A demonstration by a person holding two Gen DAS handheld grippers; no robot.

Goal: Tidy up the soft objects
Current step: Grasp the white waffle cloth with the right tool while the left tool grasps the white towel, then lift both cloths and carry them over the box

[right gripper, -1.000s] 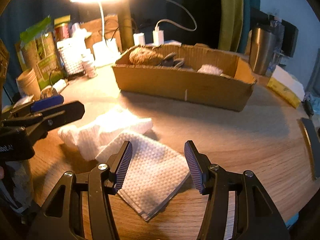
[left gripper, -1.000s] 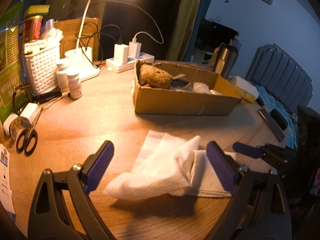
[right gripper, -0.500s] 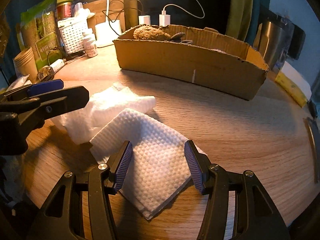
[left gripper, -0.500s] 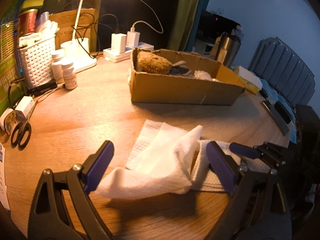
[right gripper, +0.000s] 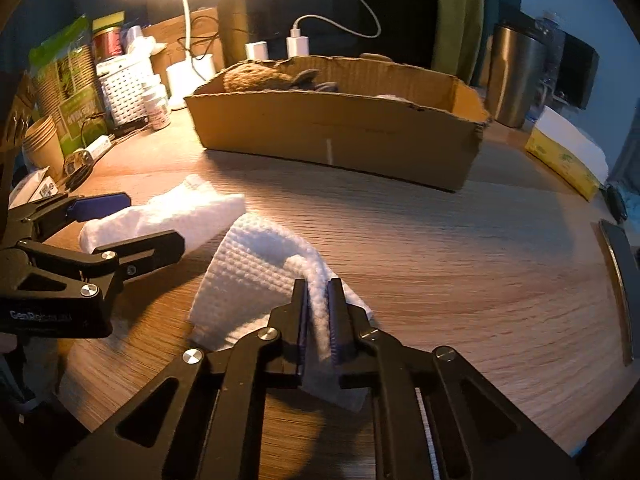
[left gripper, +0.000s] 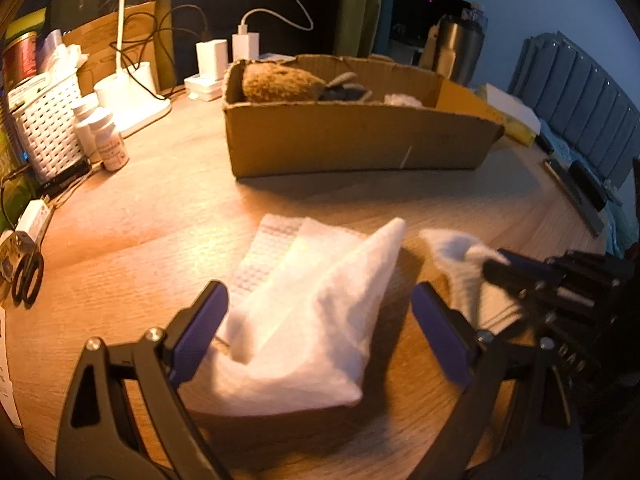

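Note:
Two white cloths lie on the wooden table. My right gripper (right gripper: 319, 304) is shut on a fold of the waffle-weave cloth (right gripper: 256, 264), pinching it up off the table; this cloth also shows in the left wrist view (left gripper: 460, 264). My left gripper (left gripper: 320, 320) is open, its jaws on either side of the crumpled white cloth (left gripper: 312, 320), which also shows in the right wrist view (right gripper: 184, 212). A cardboard box (left gripper: 352, 136) behind holds a brown plush toy (left gripper: 276, 84), a grey soft item and a white one.
At the back left stand a white basket (left gripper: 48, 128), pill bottles (left gripper: 108, 140), a lamp base (left gripper: 136, 100) and chargers. Scissors (left gripper: 28, 280) lie at the left edge. A steel tumbler (right gripper: 516, 76) and a yellow box (right gripper: 564, 156) stand right of the cardboard box.
My right gripper closed on the waffle cloth and bunched it up. My left gripper moved forward around the crumpled cloth and stayed open.

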